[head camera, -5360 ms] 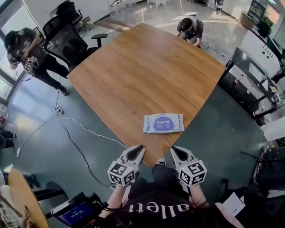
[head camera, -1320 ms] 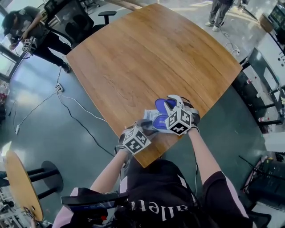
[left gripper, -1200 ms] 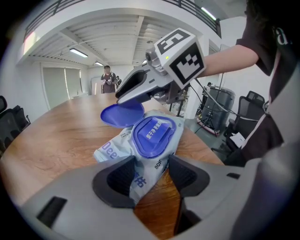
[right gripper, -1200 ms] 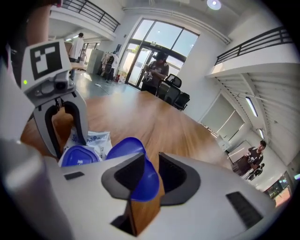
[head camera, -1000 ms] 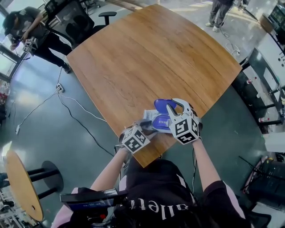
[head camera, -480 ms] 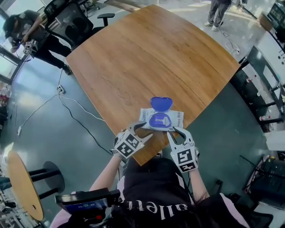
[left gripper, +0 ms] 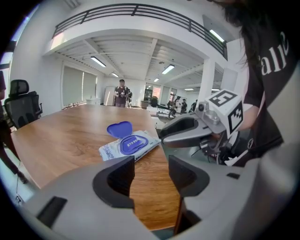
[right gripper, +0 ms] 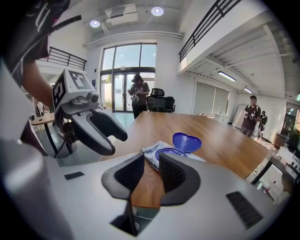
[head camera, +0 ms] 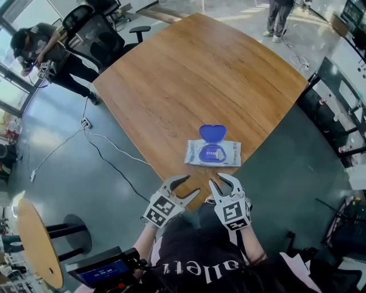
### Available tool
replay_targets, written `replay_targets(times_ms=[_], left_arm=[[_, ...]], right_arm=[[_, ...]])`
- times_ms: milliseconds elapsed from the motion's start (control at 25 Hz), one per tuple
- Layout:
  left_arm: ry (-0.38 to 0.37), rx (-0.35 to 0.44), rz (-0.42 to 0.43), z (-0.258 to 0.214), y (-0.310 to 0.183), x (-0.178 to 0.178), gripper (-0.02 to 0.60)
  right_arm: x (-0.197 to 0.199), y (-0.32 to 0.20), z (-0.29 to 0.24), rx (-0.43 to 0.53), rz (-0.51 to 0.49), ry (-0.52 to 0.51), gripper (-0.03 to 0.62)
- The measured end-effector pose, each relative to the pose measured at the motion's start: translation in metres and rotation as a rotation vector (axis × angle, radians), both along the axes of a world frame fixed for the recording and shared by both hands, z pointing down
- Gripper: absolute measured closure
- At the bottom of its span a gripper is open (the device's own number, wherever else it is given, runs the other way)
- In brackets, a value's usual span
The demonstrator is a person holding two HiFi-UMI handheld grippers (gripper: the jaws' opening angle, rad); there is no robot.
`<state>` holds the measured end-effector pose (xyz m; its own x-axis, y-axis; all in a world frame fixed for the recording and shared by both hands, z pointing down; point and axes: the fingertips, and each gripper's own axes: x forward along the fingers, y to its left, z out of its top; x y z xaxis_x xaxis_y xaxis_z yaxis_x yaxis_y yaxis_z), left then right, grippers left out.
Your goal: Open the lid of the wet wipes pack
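The wet wipes pack [head camera: 213, 153] lies flat near the front edge of the wooden table [head camera: 189, 74]. Its blue heart-shaped lid [head camera: 213, 133] is flipped open away from me. The pack [left gripper: 131, 144] and lid [left gripper: 119, 128] show in the left gripper view, and the pack [right gripper: 161, 152] and lid [right gripper: 186, 141] show in the right gripper view. My left gripper [head camera: 185, 186] and right gripper [head camera: 223, 181] hover side by side just off the table's front edge, short of the pack. Both are open and hold nothing. Each gripper view shows the other gripper: the right gripper [left gripper: 187, 131], the left gripper [right gripper: 93, 126].
A person [head camera: 43, 51] stands beside black office chairs [head camera: 91, 26] at the far left. Another person [head camera: 280, 14] stands beyond the table's far corner. A white cable [head camera: 103, 146] runs over the floor at the left. A round table [head camera: 34, 246] sits at the lower left.
About a second ago my right gripper held the lid up while the left rested at the pack. Both have since drawn back off the table edge, leaving the lid open.
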<state>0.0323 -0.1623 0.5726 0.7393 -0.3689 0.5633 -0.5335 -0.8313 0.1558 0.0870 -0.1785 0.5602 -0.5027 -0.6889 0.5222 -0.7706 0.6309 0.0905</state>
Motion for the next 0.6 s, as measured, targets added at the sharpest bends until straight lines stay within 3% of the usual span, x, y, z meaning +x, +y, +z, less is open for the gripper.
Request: replay_targets(times_ms=[240,440,600], left_arm=[[0.044,0.015,-0.028,-0.023,0.034,-0.041,0.351],[0.165,-0.012,-0.054,-0.044,0.071,-0.076,0.351],[0.219,-0.007,-0.046,-0.051,0.109,-0.109,0.351]], right_arm=[[-0.024,0.04,-0.007,0.009,0.038,-0.001,0.494],[-0.056,0.079,-0.02,0.031,0.119,-0.025,0.494],[-0.094,0.117,-0.031,0.05,0.184,-0.065,0.494]])
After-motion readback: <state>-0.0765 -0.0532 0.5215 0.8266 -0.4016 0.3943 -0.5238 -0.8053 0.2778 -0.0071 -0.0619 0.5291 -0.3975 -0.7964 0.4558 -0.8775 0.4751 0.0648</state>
